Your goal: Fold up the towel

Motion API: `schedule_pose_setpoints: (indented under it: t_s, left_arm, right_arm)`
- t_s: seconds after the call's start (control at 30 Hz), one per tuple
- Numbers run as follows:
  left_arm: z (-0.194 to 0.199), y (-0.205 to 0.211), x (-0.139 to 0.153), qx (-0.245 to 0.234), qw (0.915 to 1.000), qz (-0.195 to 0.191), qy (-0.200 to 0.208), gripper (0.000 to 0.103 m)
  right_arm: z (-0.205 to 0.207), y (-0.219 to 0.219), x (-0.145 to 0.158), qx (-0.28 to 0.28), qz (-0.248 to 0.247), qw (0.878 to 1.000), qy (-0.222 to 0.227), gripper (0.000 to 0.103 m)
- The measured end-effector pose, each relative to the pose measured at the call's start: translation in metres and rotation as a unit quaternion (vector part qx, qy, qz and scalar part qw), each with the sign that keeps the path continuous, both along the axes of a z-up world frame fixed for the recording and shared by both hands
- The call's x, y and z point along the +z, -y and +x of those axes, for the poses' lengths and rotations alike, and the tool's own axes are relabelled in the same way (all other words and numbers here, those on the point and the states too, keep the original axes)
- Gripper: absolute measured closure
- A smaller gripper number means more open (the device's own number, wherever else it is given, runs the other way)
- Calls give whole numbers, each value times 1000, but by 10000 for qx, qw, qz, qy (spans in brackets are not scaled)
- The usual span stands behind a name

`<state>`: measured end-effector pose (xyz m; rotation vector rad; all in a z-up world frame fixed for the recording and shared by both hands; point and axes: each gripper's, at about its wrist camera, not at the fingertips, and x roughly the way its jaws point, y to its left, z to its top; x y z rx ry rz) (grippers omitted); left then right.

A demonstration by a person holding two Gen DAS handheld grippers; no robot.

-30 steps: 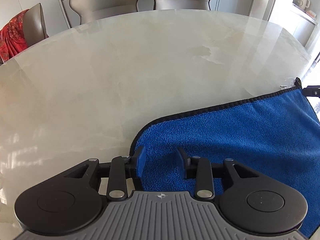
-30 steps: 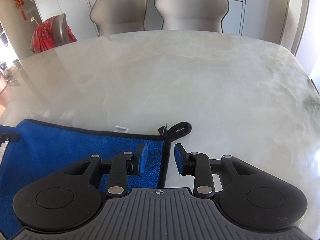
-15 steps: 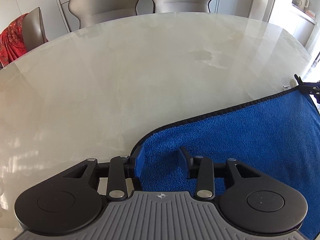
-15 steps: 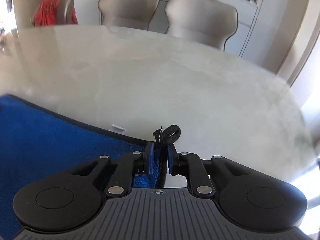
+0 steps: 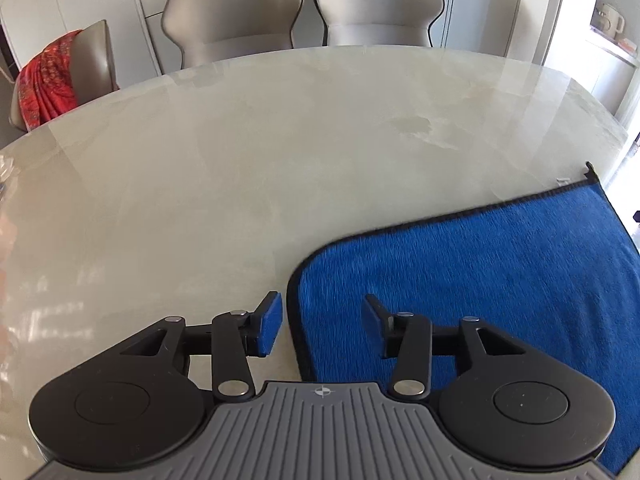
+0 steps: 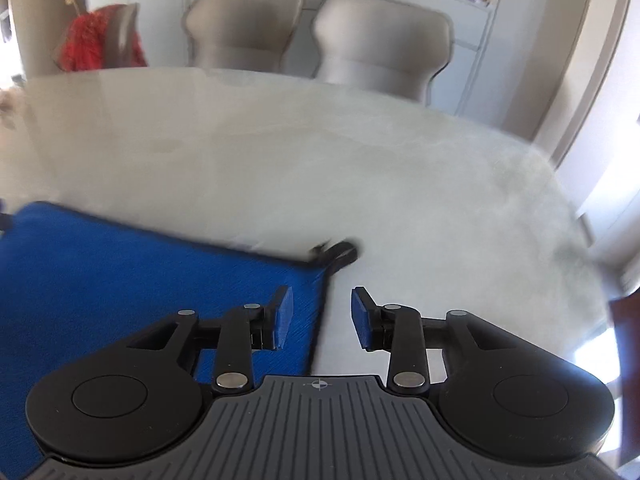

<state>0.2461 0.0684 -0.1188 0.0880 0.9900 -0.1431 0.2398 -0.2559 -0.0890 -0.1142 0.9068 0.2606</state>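
The blue microfibre towel (image 5: 472,280) lay flat on the pale marble worktop (image 5: 240,160), at its near side, black piping running round its edge. In the left wrist view its rounded corner curved just ahead of the left gripper (image 5: 322,322); the cloth spread from there toward the right. In the right wrist view the same towel (image 6: 120,280) filled the lower left, and its black hanging loop (image 6: 340,254) lay on the stone at the far right corner.

The left gripper's fingers (image 5: 270,324) stood apart, holding nothing; one finger was over bare stone just beside the piped edge, the other over the blue pile. Whether either touched the surface could not be told.

The right gripper (image 6: 322,318) also had its fingers (image 6: 282,318) spread wide and empty, straddling the towel's right edge: one finger over the cloth, the other over the worktop. That view was blurred.

Beyond the worktop stood two grey upholstered chairs (image 5: 304,8) side by side against white cabinets. A third chair at the left carried a red patterned cloth (image 5: 50,76) draped over its back.
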Motion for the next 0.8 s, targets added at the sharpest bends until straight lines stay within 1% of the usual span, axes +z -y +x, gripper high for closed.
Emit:
schedule_pose_setpoints:
  t_s: [0.07, 0.1, 0.13, 0.17, 0.2, 0.27, 0.33, 0.4, 0.43, 0.47, 0.57, 0.67, 0.73, 0.8]
  left_arm:
    - [-21, -2, 0, 0, 9999, -118, -103, 57]
    - [-30, -2, -2, 14, 9998, -126, -162, 57]
    - [-38, -2, -3, 28, 9997, -135, -222, 57]
    - [-47, -3, -4, 42, 9995, -143, -281, 57]
    - [-55, -4, -5, 83, 9992, -192, -354, 57]
    - [-71, -7, -8, 191, 9980, -325, -512, 57]
    - [-84, -10, -10, 287, 9970, -396, -597, 57]
    - [-95, -13, -10, 381, 9960, -456, -669, 56]
    - [-101, -15, -11, 428, 9954, -486, -705, 56]
    - [-107, -16, -11, 475, 9948, -515, -741, 56]
    - [-120, -20, -12, 587, 9929, -635, -816, 55]
    - [-127, -23, -13, 685, 9891, -914, -929, 55]
    - [-129, -27, -15, 733, 9852, -1171, -1014, 55]
    - [-130, -28, -14, 779, 9843, -1211, -1017, 55]
  right_arm:
    - [-38, -14, 0, 398, 86, 9988, -288, 69]
    - [-48, -18, 0, 504, 86, 9980, -383, 69]
    - [-67, -24, -2, 635, 60, 9965, -537, 69]
    - [-74, -30, -2, 684, 43, 9958, -615, 69]
    - [-91, -35, -6, 793, 19, 9935, -821, 69]
    - [-108, -40, -9, 796, -6, 9922, -957, 69]
    - [-124, -41, -13, 687, -26, 9916, -1092, 69]
    - [-137, -43, -17, 474, -147, 9915, -1206, 69]
    - [-143, -43, -18, 369, -220, 9916, -1217, 68]
    - [-146, -43, -16, 327, -228, 9927, -1142, 65]
    - [-157, -48, -13, 202, -263, 9937, -1074, 63]
    - [-166, -53, -9, 204, -194, 9948, -979, 63]
    - [-167, -55, -7, 225, -139, 9952, -943, 63]
    - [-171, -56, -6, 246, -126, 9955, -904, 63]
